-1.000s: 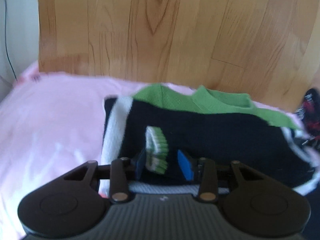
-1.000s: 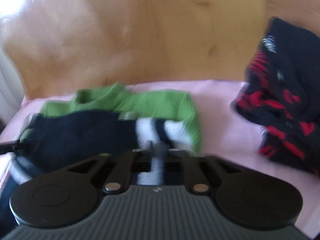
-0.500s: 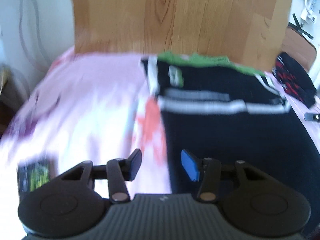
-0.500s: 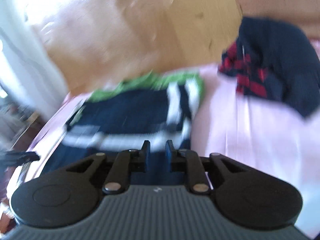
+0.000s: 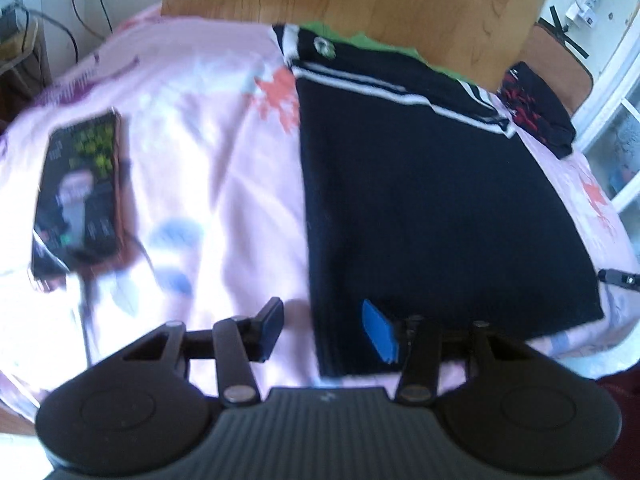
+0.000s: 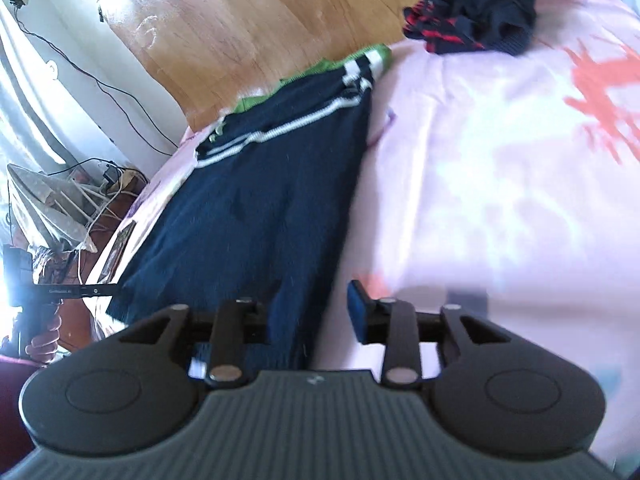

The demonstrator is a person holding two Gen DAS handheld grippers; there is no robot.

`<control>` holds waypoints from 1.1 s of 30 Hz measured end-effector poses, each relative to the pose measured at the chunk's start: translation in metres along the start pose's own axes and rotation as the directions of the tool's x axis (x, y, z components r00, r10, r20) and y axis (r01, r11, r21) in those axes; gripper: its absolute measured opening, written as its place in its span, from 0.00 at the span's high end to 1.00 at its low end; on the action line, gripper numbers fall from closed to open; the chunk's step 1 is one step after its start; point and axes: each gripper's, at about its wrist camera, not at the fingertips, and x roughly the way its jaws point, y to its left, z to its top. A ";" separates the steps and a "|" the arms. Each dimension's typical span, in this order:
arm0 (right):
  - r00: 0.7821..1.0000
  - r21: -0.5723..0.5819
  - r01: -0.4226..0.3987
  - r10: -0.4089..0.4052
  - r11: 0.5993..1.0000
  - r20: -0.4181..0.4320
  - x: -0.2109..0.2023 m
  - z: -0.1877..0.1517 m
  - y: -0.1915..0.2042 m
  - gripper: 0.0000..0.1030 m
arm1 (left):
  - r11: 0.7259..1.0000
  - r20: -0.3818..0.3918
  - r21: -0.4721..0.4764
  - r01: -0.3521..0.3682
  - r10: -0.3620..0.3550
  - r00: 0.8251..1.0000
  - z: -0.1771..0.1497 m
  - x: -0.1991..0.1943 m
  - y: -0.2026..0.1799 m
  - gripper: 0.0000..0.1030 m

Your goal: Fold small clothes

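A dark navy top (image 5: 420, 200) with white stripes and a green collar lies flat on the pink sheet (image 5: 224, 128), sleeves tucked in. My left gripper (image 5: 324, 330) is open over the top's near left corner, and the cloth's edge runs between the jaws without being pinched. In the right wrist view the same top (image 6: 260, 208) stretches away to the left. My right gripper (image 6: 304, 320) hangs over the near right corner of the hem. Its jaws are opening, cloth lies between them, and the blue pad (image 6: 356, 316) stands clear of it.
A phone (image 5: 80, 184) with a cable lies on the sheet to the left. A crumpled dark and red garment (image 6: 476, 12) sits at the far right by the wooden headboard (image 5: 360, 0). A hand (image 6: 44, 336) holds the other gripper at the bed's left side.
Both grippers have drawn back from the collar end to the near hem. The left let go of the green and white cuff; the right went from shut to open.
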 end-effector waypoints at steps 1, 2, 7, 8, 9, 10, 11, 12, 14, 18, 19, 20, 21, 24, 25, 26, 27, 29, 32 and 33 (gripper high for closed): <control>1.000 0.012 -0.003 0.003 1.000 -0.010 -0.003 -0.005 0.000 0.58 | 1.000 0.000 -0.002 0.013 -0.013 1.000 -0.004 -0.001 -0.001 0.58; 1.000 0.022 -0.014 0.014 1.000 -0.023 -0.004 -0.008 0.000 0.58 | 1.000 0.003 0.002 0.016 -0.016 1.000 -0.007 -0.002 -0.003 0.58; 0.995 0.016 -0.069 0.070 0.997 -0.066 0.013 -0.023 0.013 0.62 | 0.999 0.004 -0.020 0.037 -0.037 0.999 -0.012 -0.001 -0.003 0.87; 0.994 0.014 -0.080 0.080 0.997 -0.068 0.019 -0.023 0.016 0.65 | 0.999 0.007 -0.032 0.044 -0.044 0.999 -0.012 -0.001 -0.002 0.88; 0.994 0.010 -0.074 0.075 0.997 -0.073 0.024 -0.022 0.019 0.80 | 0.998 0.010 -0.041 0.048 -0.047 0.999 -0.012 -0.001 0.000 0.88; 0.995 0.003 -0.064 0.064 0.998 -0.082 0.029 -0.020 0.021 0.87 | 0.997 0.018 -0.049 0.053 -0.052 0.998 -0.012 -0.002 0.000 0.88; 0.994 -0.001 -0.067 0.067 0.998 -0.083 0.030 -0.018 0.021 0.88 | 0.996 0.030 -0.060 0.061 -0.059 0.998 -0.012 -0.005 0.002 0.88; 0.994 -0.009 -0.073 0.072 0.997 -0.082 0.030 -0.016 0.023 0.89 | 0.994 0.046 -0.078 0.074 -0.070 0.996 -0.011 -0.007 0.005 0.89; 0.995 -0.040 -0.077 0.074 0.996 -0.071 0.024 -0.012 0.027 0.89 | 0.986 0.091 -0.118 0.114 -0.104 0.990 -0.007 -0.016 0.011 0.89; 0.993 -0.048 -0.116 0.116 0.992 0.001 0.012 0.005 0.027 0.90 | 0.965 0.198 -0.176 0.194 -0.159 0.967 0.013 -0.027 0.022 0.89; 0.993 -0.044 -0.113 0.114 0.993 0.020 0.011 0.012 0.026 0.90 | 0.961 0.218 -0.184 0.209 -0.167 0.962 0.021 -0.027 0.024 0.89; 0.993 -0.039 -0.109 0.110 0.993 0.039 0.011 0.021 0.025 0.90 | 0.957 0.233 -0.190 0.220 -0.174 0.957 0.031 -0.026 0.025 0.89; 0.993 -0.032 -0.105 0.107 0.994 0.058 0.011 0.029 0.024 0.90 | 0.953 0.248 -0.196 0.230 -0.179 0.952 0.043 -0.023 0.026 0.89; 0.989 0.010 -0.097 0.095 0.995 0.111 0.016 0.060 0.016 0.90 | 0.947 0.284 -0.205 0.246 -0.183 0.941 0.079 -0.012 0.025 0.89; 0.989 0.018 -0.085 0.082 0.996 0.126 0.022 0.072 0.014 0.90 | 0.945 0.287 -0.214 0.249 -0.183 0.940 0.093 -0.006 0.025 0.89; 0.988 0.019 -0.066 0.063 0.998 0.138 0.029 0.085 0.013 0.90 | 0.943 0.285 -0.223 0.248 -0.180 0.941 0.107 0.001 0.025 0.89; 0.988 0.023 -0.049 0.045 0.999 0.148 0.039 0.099 0.012 0.90 | 0.943 0.282 -0.233 0.238 -0.169 0.945 0.124 0.011 0.024 0.89; 0.984 0.079 -0.041 0.026 0.996 0.175 0.059 0.123 0.004 0.89 | 0.938 0.282 -0.286 0.198 -0.115 0.952 0.154 0.031 0.027 0.83; 0.961 0.219 -0.050 -0.013 0.974 0.276 0.093 0.155 -0.020 0.72 | 0.929 0.284 -0.358 0.096 0.010 0.959 0.186 0.063 0.033 0.75; 0.955 0.250 -0.006 -0.069 0.968 0.289 0.100 0.163 -0.028 0.56 | 0.918 0.259 -0.393 0.047 0.062 0.964 0.187 0.069 0.035 0.74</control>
